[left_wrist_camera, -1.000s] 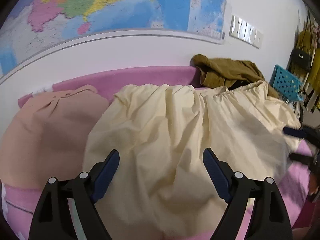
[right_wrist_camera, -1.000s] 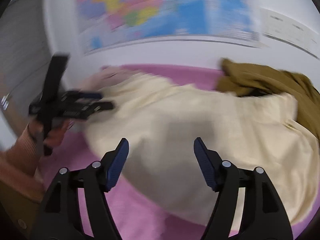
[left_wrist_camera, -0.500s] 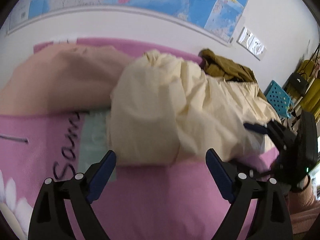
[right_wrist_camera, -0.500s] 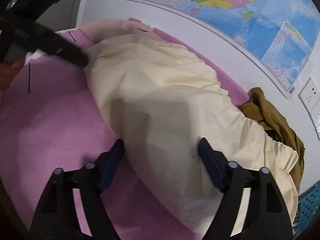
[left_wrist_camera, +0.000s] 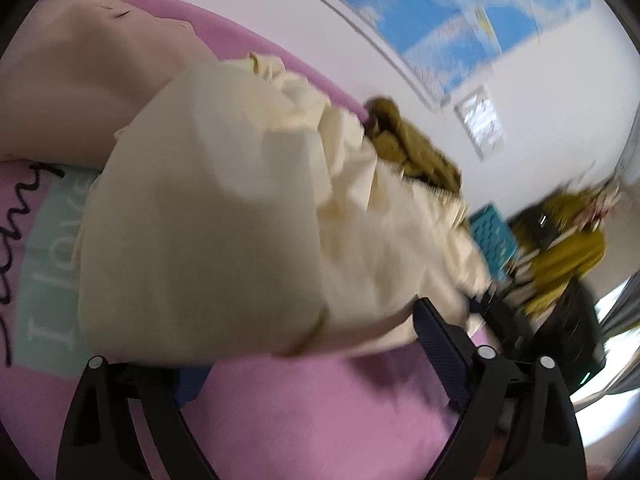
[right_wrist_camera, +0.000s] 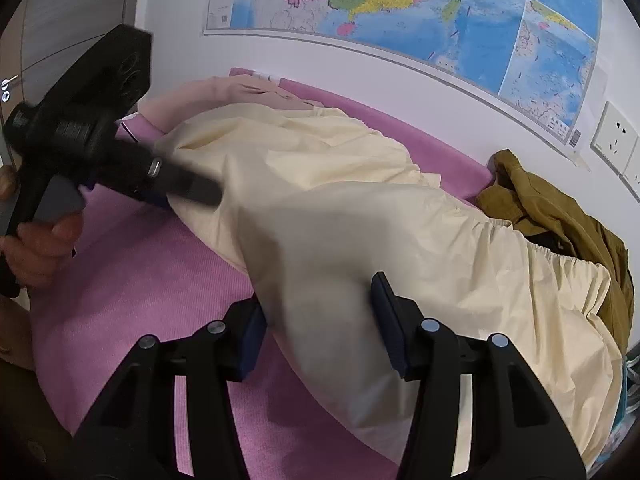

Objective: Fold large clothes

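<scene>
- Straddling the near hem of the cream garment [right_wrist_camera: 360, 208] was my right gripper [right_wrist_camera: 318, 322], jaws just narrowing, not pinching.
- My left gripper [left_wrist_camera: 304, 344] stood wide apart, nothing held.
- Garment's long axis ran left to right.

White lettering "I love" ran along a teal panel [left_wrist_camera: 52, 264] on the pink bedcover [left_wrist_camera: 320, 412], black script beside that panel was cut off and unreadable, wall map [right_wrist_camera: 400, 4] print was too small to read

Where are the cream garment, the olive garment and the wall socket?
cream garment [right_wrist_camera: 400, 240], right wrist view, smooth middle panel.
olive garment [right_wrist_camera: 560, 216], right wrist view, crumpled top.
wall socket [right_wrist_camera: 614, 138], right wrist view, faceplate centre.
</scene>
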Motion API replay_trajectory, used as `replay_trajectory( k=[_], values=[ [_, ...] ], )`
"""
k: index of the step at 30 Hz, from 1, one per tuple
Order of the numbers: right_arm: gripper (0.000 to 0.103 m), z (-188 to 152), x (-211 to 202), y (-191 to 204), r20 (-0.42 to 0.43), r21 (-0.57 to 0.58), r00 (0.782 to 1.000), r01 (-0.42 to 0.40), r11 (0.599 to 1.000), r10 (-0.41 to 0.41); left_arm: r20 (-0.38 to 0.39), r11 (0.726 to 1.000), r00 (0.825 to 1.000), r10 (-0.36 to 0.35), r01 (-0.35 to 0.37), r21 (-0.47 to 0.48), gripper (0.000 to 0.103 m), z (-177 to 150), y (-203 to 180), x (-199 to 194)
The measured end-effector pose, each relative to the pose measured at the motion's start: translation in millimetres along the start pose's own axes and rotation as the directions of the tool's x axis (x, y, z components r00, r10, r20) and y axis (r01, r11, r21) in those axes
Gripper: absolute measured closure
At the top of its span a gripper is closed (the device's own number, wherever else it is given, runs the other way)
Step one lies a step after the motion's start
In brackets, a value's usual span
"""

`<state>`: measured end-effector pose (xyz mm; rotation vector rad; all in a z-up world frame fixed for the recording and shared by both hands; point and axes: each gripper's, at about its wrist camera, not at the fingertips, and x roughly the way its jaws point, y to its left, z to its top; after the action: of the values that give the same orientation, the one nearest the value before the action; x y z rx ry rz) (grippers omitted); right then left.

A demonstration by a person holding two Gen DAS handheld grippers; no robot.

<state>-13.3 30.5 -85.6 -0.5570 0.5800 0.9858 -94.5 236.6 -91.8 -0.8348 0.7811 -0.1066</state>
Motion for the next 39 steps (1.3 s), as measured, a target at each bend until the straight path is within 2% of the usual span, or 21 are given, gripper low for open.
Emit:
replay_trajectory(
  k=[3,7,9,11,14,16,18,19,21,23,25,27,29,31,34,39],
  values=[
    [0.053,-1,-1,-3,0.001,0.026,1.000,-0.018,0.999,0.018,0.010,0.995,0.999,-0.049,0.050,-0.089,0.011,10,11,7],
    [0.053,-1,0,-7,-0.001,0.061,0.999,-0.041,0.997,0.041,0.004,0.995,0.999,-0.037,0.038,-0.091,0.010,22,6,20],
    [0.050,-1,-2,-10,0.002,0.091,0.998,-0.062,0.994,0.062,-0.003,0.997,1.000,-0.018,0.017,-0.079,0.011,27,3,26],
    [0.049,-3,-8,-16,0.010,0.139,0.995,-0.095,0.986,0.095,-0.018,0.998,0.999,0.033,-0.034,-0.044,0.012,32,-4,36],
    [0.043,-14,-34,-36,0.075,0.271,0.976,-0.217,0.938,0.204,-0.017,0.995,0.995,0.097,-0.097,0.003,0.021,33,-8,39],
    [0.036,-26,-55,-51,0.135,0.357,0.961,-0.273,0.893,0.240,-0.012,0.993,0.993,0.119,-0.119,0.024,0.026,32,-8,39],
    [0.033,-51,-80,-75,0.188,0.478,0.953,-0.299,0.826,0.236,-0.011,0.990,0.991,0.132,-0.132,0.041,0.028,32,-8,39],
    [0.031,-61,-86,-84,0.193,0.522,0.954,-0.297,0.800,0.229,-0.009,0.988,0.989,0.145,-0.144,0.056,0.028,31,-10,40],
    [0.030,-95,-96,-108,0.190,0.655,0.956,-0.294,0.696,0.224,-0.004,0.985,0.987,0.161,-0.160,0.069,0.028,31,-11,40],
    [0.030,-122,-102,-123,0.185,0.739,0.959,-0.280,0.612,0.216,0.002,0.980,0.984,0.181,-0.180,0.088,0.028,29,-13,41],
    [0.025,-147,-105,-133,0.201,0.804,0.956,-0.285,0.523,0.212,0.005,0.977,0.981,0.192,-0.191,0.097,0.028,30,-15,42],
    [0.022,-160,-101,-144,0.189,0.857,0.964,-0.255,0.448,0.186,0.006,0.977,0.982,0.191,-0.191,0.098,0.027,30,-15,43],
    [0.026,-170,-96,-151,0.170,0.888,0.973,-0.221,0.403,0.158,0.006,0.977,0.982,0.189,-0.188,0.099,0.026,30,-15,42],
    [0.027,-165,-94,-156,0.159,0.889,0.979,-0.197,0.413,0.124,0.005,0.975,0.981,0.195,-0.194,0.107,0.026,30,-15,42],
    [0.024,-158,-87,-159,0.102,0.887,0.993,-0.115,0.447,0.053,0.004,0.973,0.980,0.199,-0.199,0.115,0.025,29,-16,42],
    [0.023,-152,-76,-164,0.083,0.907,0.995,-0.053,0.417,-0.054,0.005,0.967,0.976,0.216,-0.215,0.138,0.023,28,-19,44]
  ],
)
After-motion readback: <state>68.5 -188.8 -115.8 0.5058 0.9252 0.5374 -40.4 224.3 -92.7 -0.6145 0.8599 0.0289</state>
